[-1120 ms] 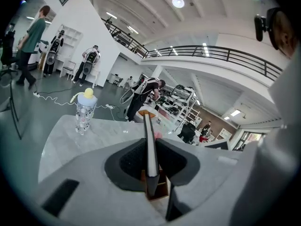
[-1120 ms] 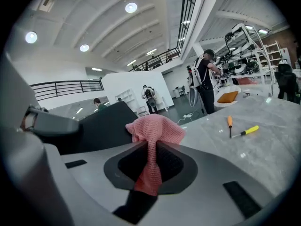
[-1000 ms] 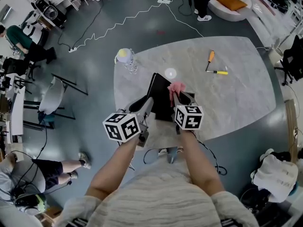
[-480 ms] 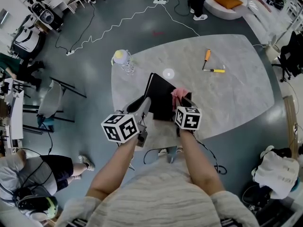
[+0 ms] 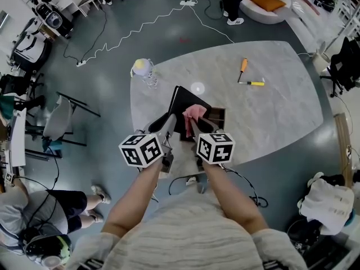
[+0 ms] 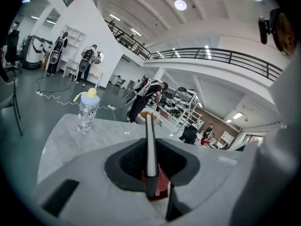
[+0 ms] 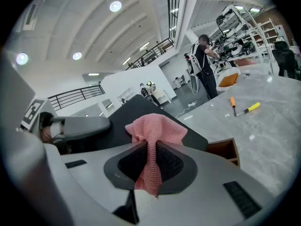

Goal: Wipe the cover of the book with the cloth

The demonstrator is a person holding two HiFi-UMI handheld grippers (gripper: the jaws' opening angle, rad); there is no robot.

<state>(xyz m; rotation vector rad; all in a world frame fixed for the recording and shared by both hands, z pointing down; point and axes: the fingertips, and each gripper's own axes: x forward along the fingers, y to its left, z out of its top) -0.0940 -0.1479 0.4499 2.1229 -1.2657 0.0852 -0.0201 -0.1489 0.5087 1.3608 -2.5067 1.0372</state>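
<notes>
Nearby, left gripper (image 6: 150, 173): jaws clamped on the edge of the book (image 6: 150, 140), holding it tilted at frame centre.
Right gripper (image 7: 149, 161): jaws pinched on the pink cloth (image 7: 154, 126), bunched at the black cover.
Table (image 5: 270, 111): wooden box (image 5: 218, 117) just beside the book; bottle (image 5: 144, 69) and screwdrivers (image 5: 243, 67) farther, upper frame.
Progress: judged mid-wipe; the cleaned share cannot be told, and strokes likely remain.

The person, just off the near edge of the table (image 5: 270, 111), wears a pale grey ribbed top (image 5: 185, 232) whose sleeves (image 5: 93, 249) end in dark stripes. The left gripper (image 5: 167, 118) and right gripper (image 5: 197, 124) are grey with black inner pads. Each carries a white cube (image 5: 142, 149) with black square markers.
</notes>
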